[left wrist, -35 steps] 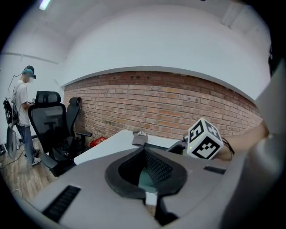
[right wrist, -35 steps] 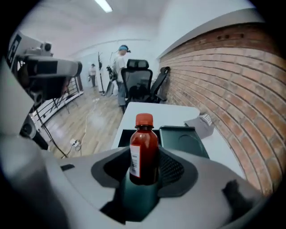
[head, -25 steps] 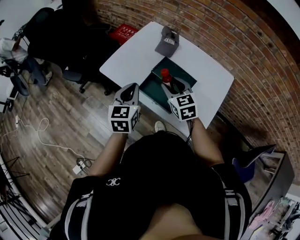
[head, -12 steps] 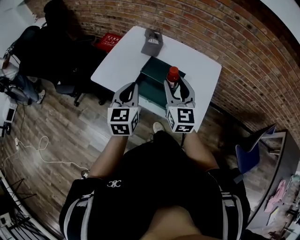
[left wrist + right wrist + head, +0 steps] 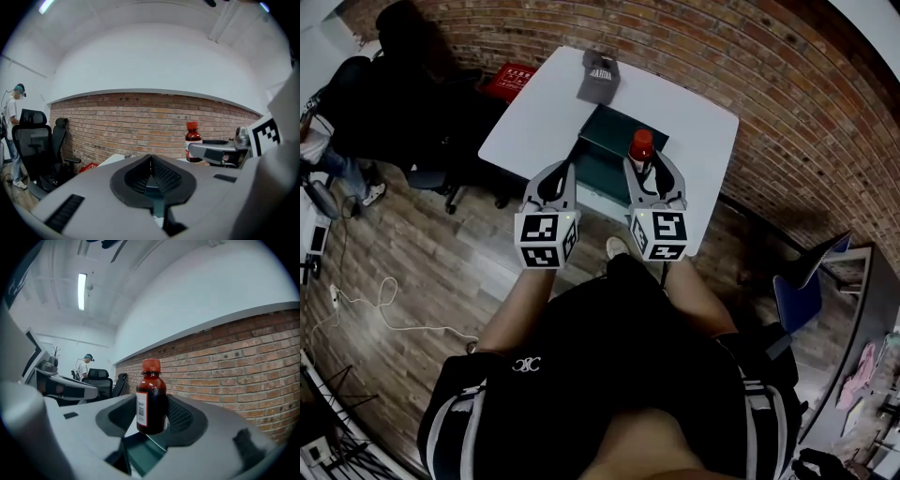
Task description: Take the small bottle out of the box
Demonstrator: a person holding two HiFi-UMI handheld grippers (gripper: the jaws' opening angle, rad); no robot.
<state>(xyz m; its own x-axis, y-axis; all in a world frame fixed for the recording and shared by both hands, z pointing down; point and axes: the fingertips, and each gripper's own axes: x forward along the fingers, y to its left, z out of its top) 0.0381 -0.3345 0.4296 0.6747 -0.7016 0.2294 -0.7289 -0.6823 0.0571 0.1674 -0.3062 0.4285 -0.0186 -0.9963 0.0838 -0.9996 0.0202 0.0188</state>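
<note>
Lifted since a second ago, the small bottle [image 5: 641, 148] has gone from lying low in the box [image 5: 609, 136] to standing upright, red cap up, and the right tool [image 5: 650, 171] has drawn back a little toward the person. That tool is clamped on the bottle's lower body, one jaw on each side, and its own view shows the bottle's base hanging free with the teal box floor below it. By my reading the bottle is out of the box but still above it, so what remains is to carry it aside and set it down. The left tool [image 5: 556, 173] hangs beside the right one with its jaws together and nothing between them, at the near edge of the table [image 5: 539, 108]. The box sits close to that near edge, so a set-down short of it would risk the drop to the wooden floor [image 5: 422, 272]. Bare white top shows to the left of the box and in a narrower strip to its right, toward the table's right edge. Farther on, a grey cap [image 5: 598, 77] lies near the far edge, and the brick wall [image 5: 787, 94] stands beyond.
</note>
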